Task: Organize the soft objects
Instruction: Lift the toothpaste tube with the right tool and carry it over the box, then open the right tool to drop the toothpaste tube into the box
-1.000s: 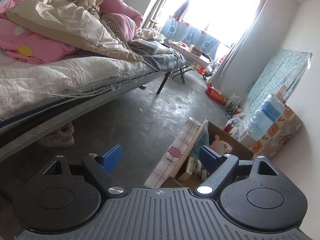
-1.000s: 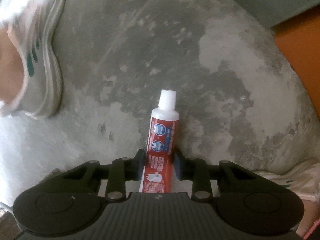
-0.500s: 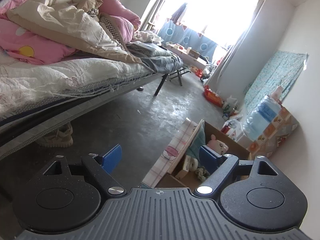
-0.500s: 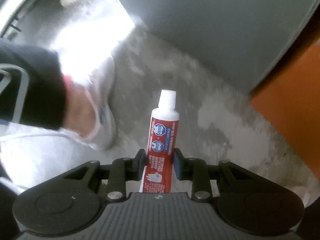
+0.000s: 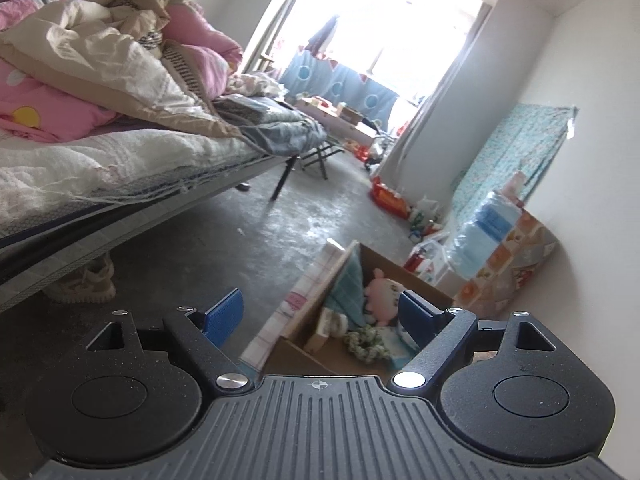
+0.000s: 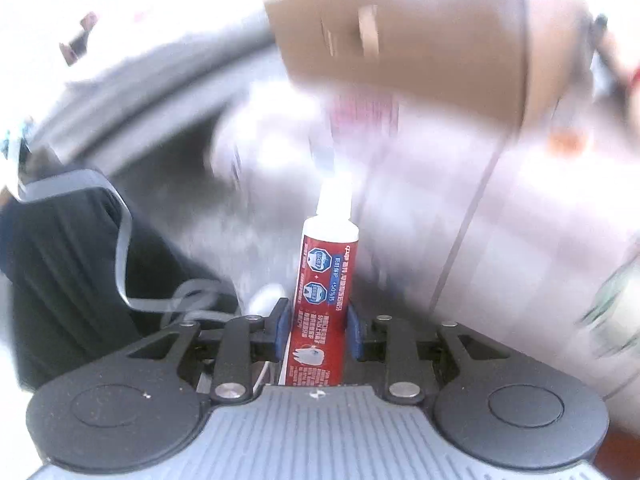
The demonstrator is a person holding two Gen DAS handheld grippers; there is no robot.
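Observation:
My right gripper (image 6: pixel 316 320) is shut on a red toothpaste tube (image 6: pixel 322 288) with a white cap, which points away from me. Behind it the right wrist view is blurred; a brown cardboard box (image 6: pixel 404 44) shows at the top. My left gripper (image 5: pixel 320 312) is open with nothing between its blue pads (image 5: pixel 224 314). It hangs above an open cardboard box (image 5: pixel 400 276) on the floor. That box holds a pink plush toy (image 5: pixel 382 296), a teal cushion (image 5: pixel 348 280) and other soft items.
A bed (image 5: pixel 120 160) piled with quilts and pillows fills the left. A shoe (image 5: pixel 86 284) lies under its edge. Along the right wall stand a water jug (image 5: pixel 488 224), a patterned box (image 5: pixel 508 264) and small clutter. A dark sleeve (image 6: pixel 68 264) shows in the right wrist view.
My right gripper has lifted the toothpaste tube off the grey floor and tipped up; the shoe is out of view and a cardboard box now shows. The left gripper has shifted slightly over the open box.

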